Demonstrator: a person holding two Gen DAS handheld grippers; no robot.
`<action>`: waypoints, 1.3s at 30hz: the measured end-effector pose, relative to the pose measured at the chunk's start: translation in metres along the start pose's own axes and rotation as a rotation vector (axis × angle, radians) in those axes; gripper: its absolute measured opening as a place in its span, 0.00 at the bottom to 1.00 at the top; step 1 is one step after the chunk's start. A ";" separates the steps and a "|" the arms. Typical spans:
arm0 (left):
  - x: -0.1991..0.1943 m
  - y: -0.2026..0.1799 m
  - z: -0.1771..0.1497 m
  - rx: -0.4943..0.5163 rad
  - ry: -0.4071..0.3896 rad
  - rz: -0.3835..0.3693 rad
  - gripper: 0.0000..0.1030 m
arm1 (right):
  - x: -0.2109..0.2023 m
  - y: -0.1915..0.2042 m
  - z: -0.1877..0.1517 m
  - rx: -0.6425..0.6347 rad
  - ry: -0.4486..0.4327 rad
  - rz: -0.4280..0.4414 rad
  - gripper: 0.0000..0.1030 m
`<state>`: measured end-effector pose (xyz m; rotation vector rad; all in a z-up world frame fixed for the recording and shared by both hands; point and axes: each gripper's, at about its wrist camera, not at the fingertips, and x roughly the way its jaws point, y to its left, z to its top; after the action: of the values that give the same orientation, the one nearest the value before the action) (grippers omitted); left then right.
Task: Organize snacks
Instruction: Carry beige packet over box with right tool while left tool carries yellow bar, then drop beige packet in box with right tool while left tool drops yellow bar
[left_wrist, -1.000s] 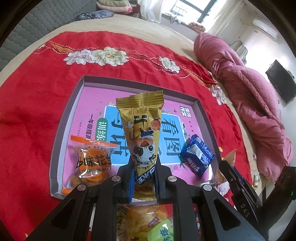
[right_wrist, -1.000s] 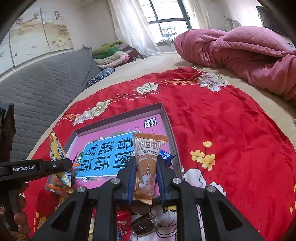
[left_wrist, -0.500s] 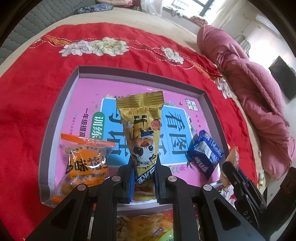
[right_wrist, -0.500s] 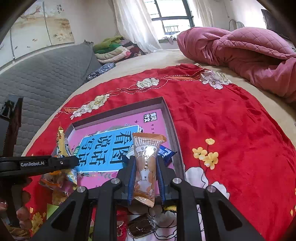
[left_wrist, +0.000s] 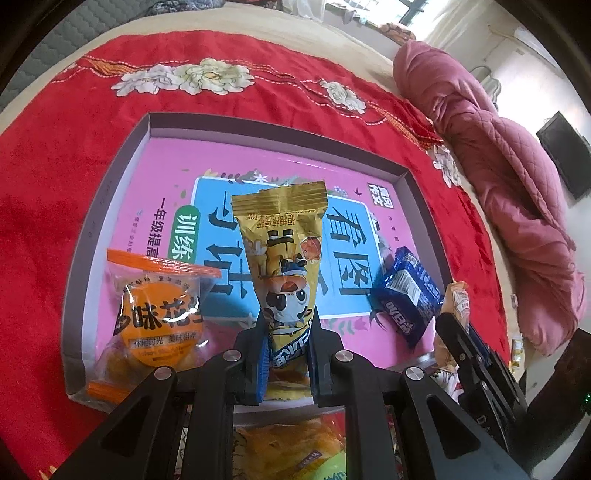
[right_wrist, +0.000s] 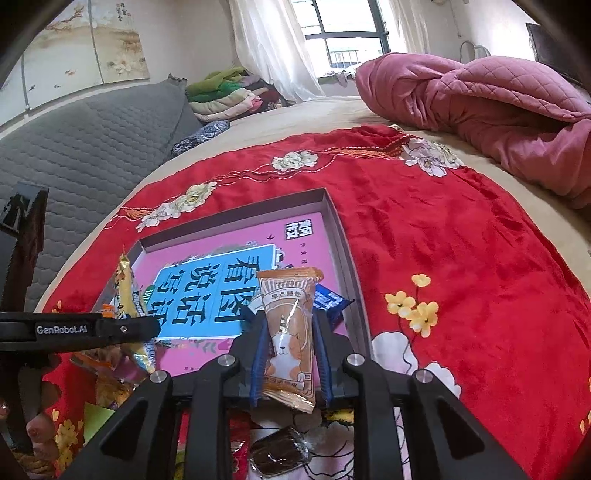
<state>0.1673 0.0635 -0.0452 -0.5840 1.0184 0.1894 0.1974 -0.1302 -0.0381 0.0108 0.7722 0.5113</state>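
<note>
My left gripper (left_wrist: 287, 332) is shut on a yellow snack packet (left_wrist: 284, 251) with a cartoon cow, held upright over the near part of the pink tray (left_wrist: 258, 155). An orange pastry packet (left_wrist: 155, 310) lies in the tray's near left corner and a blue biscuit packet (left_wrist: 406, 295) at its near right. My right gripper (right_wrist: 288, 339) is shut on a tan packet (right_wrist: 290, 332) with a cartoon cat, held upright at the near right corner of the tray (right_wrist: 332, 206). The left gripper (right_wrist: 122, 328) with its yellow packet (right_wrist: 127, 291) shows at the left of the right wrist view.
The tray sits on a red flowered cloth (right_wrist: 443, 240) on a bed. A pink quilt (right_wrist: 480, 96) lies at the far right, a grey padded headboard (right_wrist: 74, 147) at the left. Loose snacks lie near me, among them a dark wrapped one (right_wrist: 277, 458) and a yellow bag (left_wrist: 288, 446).
Both grippers have moved forward toward the tray with their packets still held. The tray looks larger and closer in both views.
</note>
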 end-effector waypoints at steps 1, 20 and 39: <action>0.000 0.000 0.000 0.002 0.001 0.002 0.16 | 0.000 -0.001 0.000 0.006 0.002 -0.001 0.23; -0.004 0.005 -0.003 -0.002 0.007 -0.002 0.22 | -0.004 -0.016 0.001 0.060 -0.002 -0.028 0.34; -0.026 0.008 -0.002 -0.011 -0.020 -0.027 0.47 | -0.013 -0.021 0.003 0.102 -0.027 0.002 0.54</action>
<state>0.1494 0.0721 -0.0270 -0.6041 0.9905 0.1767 0.2007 -0.1543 -0.0312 0.1127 0.7711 0.4729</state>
